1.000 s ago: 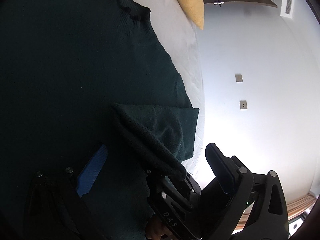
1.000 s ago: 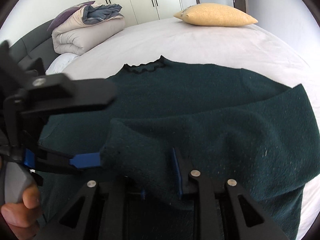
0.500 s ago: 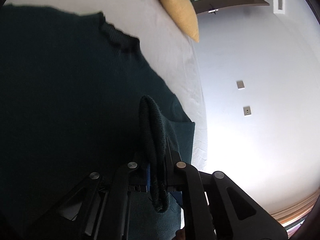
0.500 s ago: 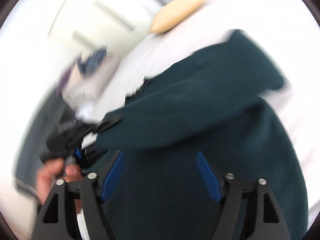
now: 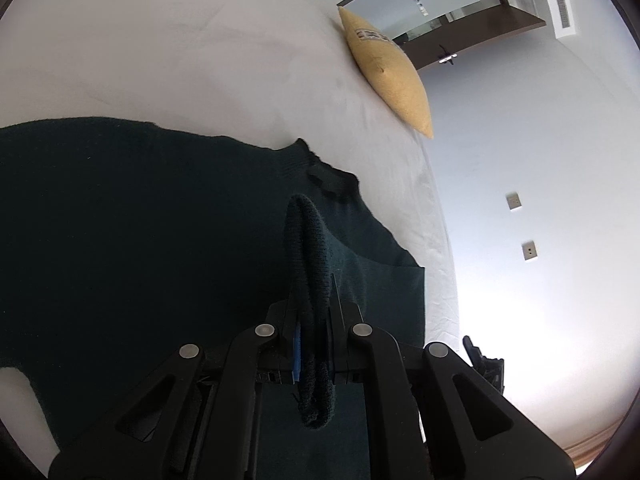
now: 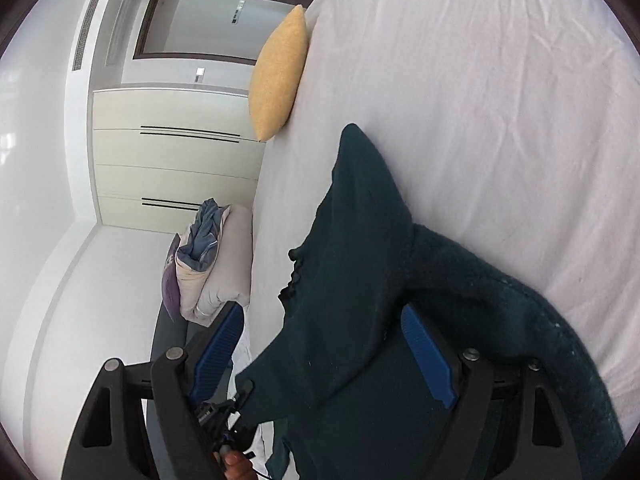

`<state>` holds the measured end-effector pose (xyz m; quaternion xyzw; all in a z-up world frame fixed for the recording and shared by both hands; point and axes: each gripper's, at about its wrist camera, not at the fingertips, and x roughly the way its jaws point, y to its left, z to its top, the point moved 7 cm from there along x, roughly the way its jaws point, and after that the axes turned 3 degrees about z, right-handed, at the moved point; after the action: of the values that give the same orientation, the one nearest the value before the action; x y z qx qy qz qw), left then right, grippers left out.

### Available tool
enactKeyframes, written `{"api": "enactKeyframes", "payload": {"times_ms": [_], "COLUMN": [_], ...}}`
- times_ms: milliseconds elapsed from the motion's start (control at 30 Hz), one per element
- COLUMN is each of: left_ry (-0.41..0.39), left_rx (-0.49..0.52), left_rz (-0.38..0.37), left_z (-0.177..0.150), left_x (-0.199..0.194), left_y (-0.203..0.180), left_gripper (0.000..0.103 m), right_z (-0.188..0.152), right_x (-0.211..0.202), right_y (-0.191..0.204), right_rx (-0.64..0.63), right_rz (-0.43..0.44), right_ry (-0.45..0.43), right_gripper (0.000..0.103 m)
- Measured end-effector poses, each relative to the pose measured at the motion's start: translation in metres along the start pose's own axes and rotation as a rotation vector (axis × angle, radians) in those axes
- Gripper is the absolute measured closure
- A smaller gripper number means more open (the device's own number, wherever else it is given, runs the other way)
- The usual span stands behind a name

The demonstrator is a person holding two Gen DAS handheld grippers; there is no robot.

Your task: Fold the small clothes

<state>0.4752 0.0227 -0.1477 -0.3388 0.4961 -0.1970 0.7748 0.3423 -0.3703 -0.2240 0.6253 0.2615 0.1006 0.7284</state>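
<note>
No writing is legible — the left gripper pinches a rolled edge of the dark green sweater, which lies on the white bed, while the right gripper, jaws having just opened wide, straddles the sweater without pressing it.

Dark green knit sweater, white sheet, yellow pillow, blue pads on black tool.
</note>
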Motion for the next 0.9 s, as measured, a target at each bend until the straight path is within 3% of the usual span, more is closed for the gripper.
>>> {"api": "enactKeyframes", "payload": {"times_ms": [233,467,567,800,900], "left_ry": [0.012,0.007,0.031,0.030,0.020], "left_rx": [-0.013,-0.036,-0.042,-0.047,-0.022], "left_rz": [0.046,0.059,0.078,0.081,0.107], "left_z": [0.001,-0.029,-0.043,-0.042,-0.045], "left_x": [0.034,0.024,0.017,0.027,0.026], "left_y": [0.031,0.056,0.070,0.079,0.078], "left_gripper": [0.096,0.096,0.096,0.095,0.095], "right_z": [0.003,0.008,0.005,0.011,0.020], "right_x": [0.014,0.009,0.010,0.018,0.055], "right_y": [-0.004,-0.013,-0.011,0.032,0.032], "right_rx": [0.020,0.032,0.017,-0.124,-0.136], "right_rz": [-0.047,-0.063,-0.071,0.037,0.071], "right_ry": [0.037,0.013,0.048,0.096,0.195], "right_gripper": [0.018,0.021,0.023,0.021,0.020]}}
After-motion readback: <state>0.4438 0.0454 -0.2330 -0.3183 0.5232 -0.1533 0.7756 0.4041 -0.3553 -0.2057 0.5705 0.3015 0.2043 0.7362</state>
